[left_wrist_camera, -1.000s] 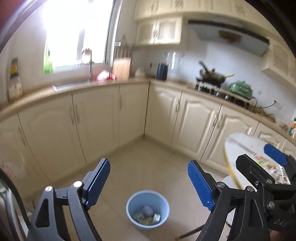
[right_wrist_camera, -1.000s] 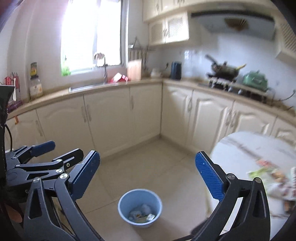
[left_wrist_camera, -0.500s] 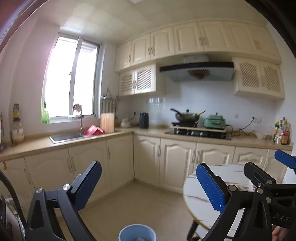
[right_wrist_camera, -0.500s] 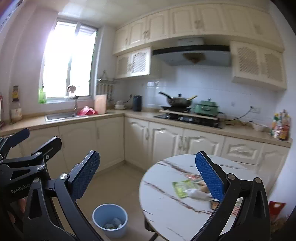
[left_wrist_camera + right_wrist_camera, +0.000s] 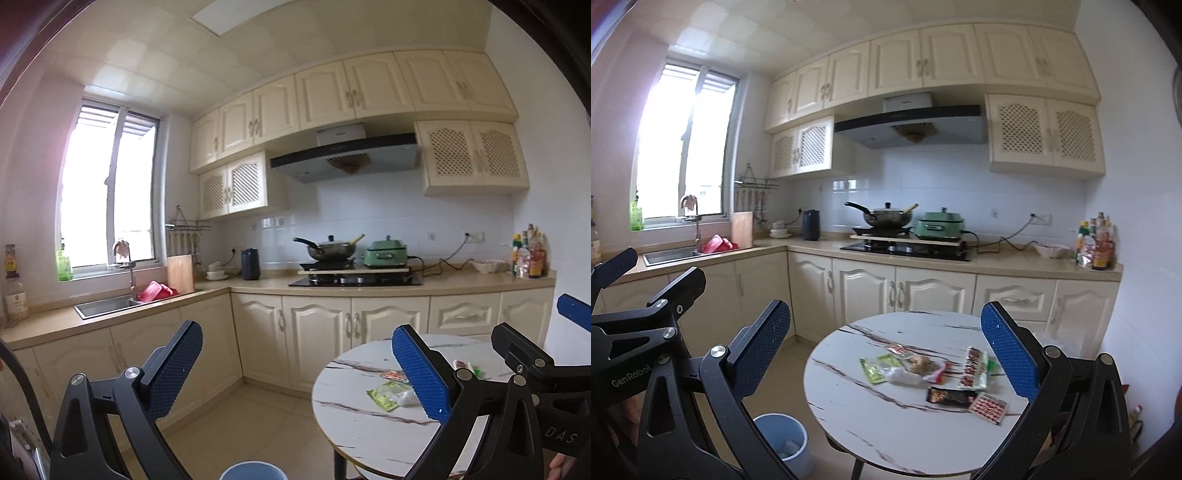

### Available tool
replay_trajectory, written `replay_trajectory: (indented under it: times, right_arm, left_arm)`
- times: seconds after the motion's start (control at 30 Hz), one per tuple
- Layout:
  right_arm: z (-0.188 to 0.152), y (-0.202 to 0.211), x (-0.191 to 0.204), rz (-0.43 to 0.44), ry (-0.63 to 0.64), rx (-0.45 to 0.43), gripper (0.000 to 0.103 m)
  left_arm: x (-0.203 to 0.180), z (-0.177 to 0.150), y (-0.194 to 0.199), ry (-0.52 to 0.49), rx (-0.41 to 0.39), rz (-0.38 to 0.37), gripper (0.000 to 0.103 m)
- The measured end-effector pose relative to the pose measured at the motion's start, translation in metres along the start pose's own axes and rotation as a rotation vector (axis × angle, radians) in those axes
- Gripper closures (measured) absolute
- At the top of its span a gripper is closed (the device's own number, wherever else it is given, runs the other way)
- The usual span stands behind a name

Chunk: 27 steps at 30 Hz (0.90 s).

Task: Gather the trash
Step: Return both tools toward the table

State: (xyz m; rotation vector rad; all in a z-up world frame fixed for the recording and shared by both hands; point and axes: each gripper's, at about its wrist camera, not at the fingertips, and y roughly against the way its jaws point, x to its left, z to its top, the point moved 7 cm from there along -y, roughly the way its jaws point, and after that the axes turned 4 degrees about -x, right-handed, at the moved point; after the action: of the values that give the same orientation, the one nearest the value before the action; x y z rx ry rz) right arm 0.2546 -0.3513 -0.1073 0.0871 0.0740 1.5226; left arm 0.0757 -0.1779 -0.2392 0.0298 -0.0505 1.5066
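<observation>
— How do the two grippers stand at this moment?

— The left gripper (image 5: 299,369) points about level, and its blue pads (image 5: 173,365) are spread wide with nothing between them. The right gripper (image 5: 886,350) is beside it, tilted slightly downward, jaws also wide apart and empty.

— Do they touch each other?

— No, they are side by side, apart.

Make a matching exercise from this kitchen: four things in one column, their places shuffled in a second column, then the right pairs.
1. blue plastic bin
2. green snack wrapper
3. dark lidded wok
4. red dish rack

A. on the stove
B. beside the sink
C. on the floor by the table
D. on the round marble table

Pairs: 1-C, 2-D, 3-A, 4-B
</observation>
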Motion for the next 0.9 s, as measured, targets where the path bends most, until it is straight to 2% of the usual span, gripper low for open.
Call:
replay_trajectory:
  times: [0.17, 0.43, 0.67, 0.9]
  right_arm:
    - [-0.011, -0.004, -0.021, -0.036, -0.011, 0.031, 0.0]
    - [-0.05, -0.033, -0.063, -0.095, -0.063, 0.13, 0.0]
    - [-0.1, -0.07, -0.117, -0.163, -0.124, 0.264, 0.0]
    - [-0.164, -0.115, -0.169, -0.218, -0.196, 0.456, 0.0]
  left_arm:
    - [-0.001, 0.005, -0.032, -0.008, 0.041, -0.043, 0.001]
    - [-0.024, -0.006, -0.101, -0.046, 0.191, -0.125, 0.001]
    - [-0.047, -0.006, -0.191, -0.069, 0.363, -0.201, 0.001]
    - [-0.07, -0.008, -0.267, -0.104, 0.512, -0.242, 0.001]
